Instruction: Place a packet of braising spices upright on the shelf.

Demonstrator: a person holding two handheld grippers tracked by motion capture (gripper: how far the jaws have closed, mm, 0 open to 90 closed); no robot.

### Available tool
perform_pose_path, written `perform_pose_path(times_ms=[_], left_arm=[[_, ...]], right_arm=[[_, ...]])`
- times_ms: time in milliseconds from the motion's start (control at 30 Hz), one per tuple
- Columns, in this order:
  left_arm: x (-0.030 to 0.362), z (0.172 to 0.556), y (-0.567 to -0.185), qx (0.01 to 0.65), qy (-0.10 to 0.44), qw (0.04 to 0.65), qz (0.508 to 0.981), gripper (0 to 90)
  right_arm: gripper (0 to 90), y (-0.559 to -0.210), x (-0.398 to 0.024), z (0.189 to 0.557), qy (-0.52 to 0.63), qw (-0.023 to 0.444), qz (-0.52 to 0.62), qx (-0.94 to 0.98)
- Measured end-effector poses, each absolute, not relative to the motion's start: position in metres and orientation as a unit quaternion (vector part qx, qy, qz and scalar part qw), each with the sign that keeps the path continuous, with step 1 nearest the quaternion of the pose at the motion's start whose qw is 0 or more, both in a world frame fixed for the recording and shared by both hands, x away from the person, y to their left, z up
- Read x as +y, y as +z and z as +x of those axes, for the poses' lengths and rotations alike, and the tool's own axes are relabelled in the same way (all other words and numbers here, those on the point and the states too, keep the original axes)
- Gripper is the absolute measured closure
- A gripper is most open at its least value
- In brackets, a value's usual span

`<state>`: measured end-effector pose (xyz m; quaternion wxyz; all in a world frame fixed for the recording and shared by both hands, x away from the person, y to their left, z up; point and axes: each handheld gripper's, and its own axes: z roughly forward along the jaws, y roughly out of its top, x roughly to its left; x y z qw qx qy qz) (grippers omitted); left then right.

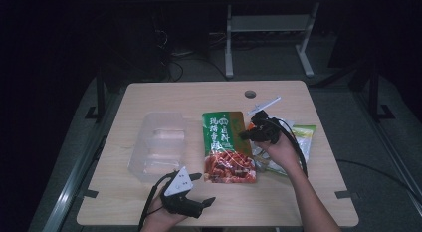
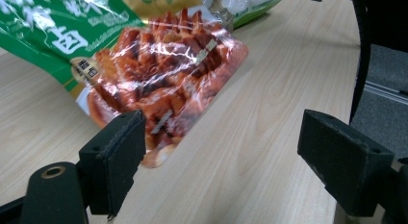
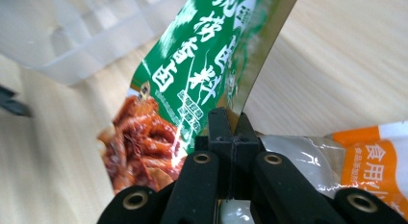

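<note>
A green sauce packet (image 1: 226,147) with a picture of red crayfish lies mid-table, its right edge lifted. My right gripper (image 1: 246,134) is shut on that edge; in the right gripper view the jaws (image 3: 232,120) pinch the packet (image 3: 192,75) at its side seam. My left gripper (image 1: 203,188) rests near the table's front edge, open, with nothing between its pads. In the left gripper view the packet (image 2: 159,65) lies just beyond the open left gripper (image 2: 221,156).
A clear plastic container (image 1: 159,145) stands left of the packet. More packets, one green and white (image 1: 301,137), one orange and white (image 3: 375,156), lie under the right hand. A cable hole (image 1: 250,94) sits near the wooden table's (image 1: 199,97) far edge.
</note>
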<state>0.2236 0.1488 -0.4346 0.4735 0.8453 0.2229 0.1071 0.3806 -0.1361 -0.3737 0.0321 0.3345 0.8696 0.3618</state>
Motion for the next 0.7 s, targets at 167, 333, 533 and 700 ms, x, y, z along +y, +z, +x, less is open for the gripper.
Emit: perform_pose_path(times_ms=[167, 333, 533, 700], left_arm=[[0.146, 0.224, -0.432, 0.224, 0.101, 0.475, 0.845, 16.9], [0.142, 0.226, -0.429, 0.239, 0.116, 0.476, 0.838, 15.1], [0.128, 0.242, -0.43, 0.265, 0.132, 0.465, 0.834, 15.1], [0.116, 0.266, -0.436, 0.296, 0.106, 0.461, 0.83, 15.5]], right_arm=[[89.8, -0.359, -0.139, 0.359, 0.39, 0.047, 0.311, 0.865], [89.8, -0.352, -0.146, 0.336, 0.423, 0.07, 0.273, 0.861], [89.8, -0.355, -0.164, 0.317, 0.446, 0.083, 0.256, 0.853], [89.8, -0.359, -0.177, 0.314, 0.461, 0.078, 0.248, 0.849]])
